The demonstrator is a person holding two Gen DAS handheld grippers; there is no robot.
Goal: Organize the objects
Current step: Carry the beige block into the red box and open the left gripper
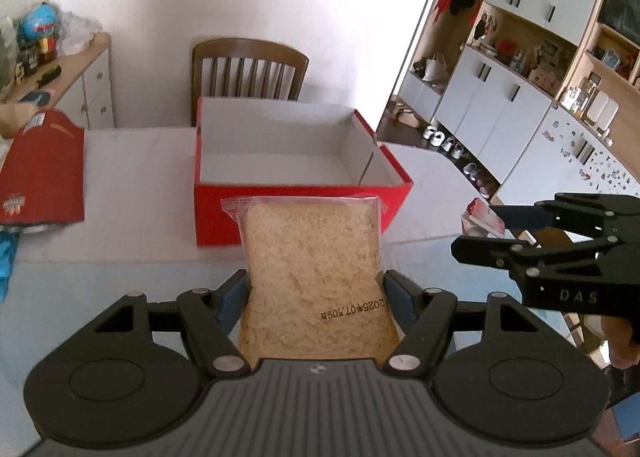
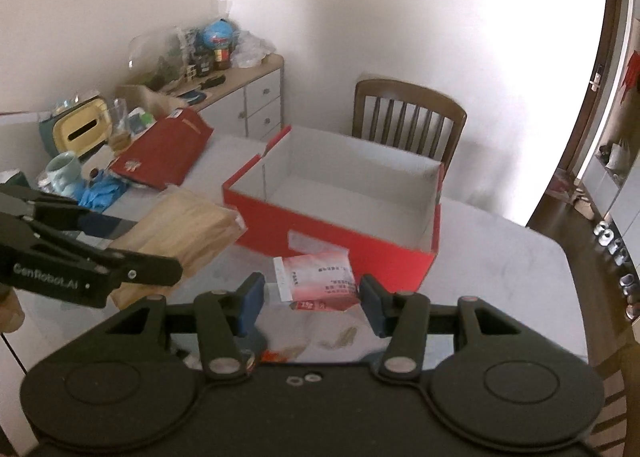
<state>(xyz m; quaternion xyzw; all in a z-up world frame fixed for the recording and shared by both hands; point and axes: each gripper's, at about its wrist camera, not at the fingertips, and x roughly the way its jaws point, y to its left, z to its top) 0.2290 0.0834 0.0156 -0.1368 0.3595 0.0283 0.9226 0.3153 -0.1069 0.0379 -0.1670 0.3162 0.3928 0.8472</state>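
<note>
The left hand-held gripper point(image 1: 314, 289) is clenched on a clear bag of sliced bread point(image 1: 314, 277), its blue pads pressing both sides; a printed date on the wrapper, seen upside down, reads 2025 and 07 and 09 with characters between. From this view the bag hangs in front of the near wall of an open red box point(image 1: 296, 201) with a bare white inside, which stands on the desk point(image 1: 120, 161) toward its far edge, before a wooden chair point(image 1: 248, 69). The right hand-held gripper point(image 1: 476, 229) shows at the right edge with the letters DAS on its body, grasping a red and white packet point(image 1: 484, 219). The right wrist view shows that packet point(image 2: 316, 281) between its own blue pads, with rows of small print too fine to read, in front of the box's near corner. It also shows the side of the left tool marked GenRobot.AI, and things the left view cuts off near the desk's left edge: a pale green mug point(image 2: 64, 173), blue gloves point(image 2: 102, 193) and a yellow tissue box point(image 2: 82, 129). A red envelope point(image 1: 40, 169) lies left of the box.
</note>
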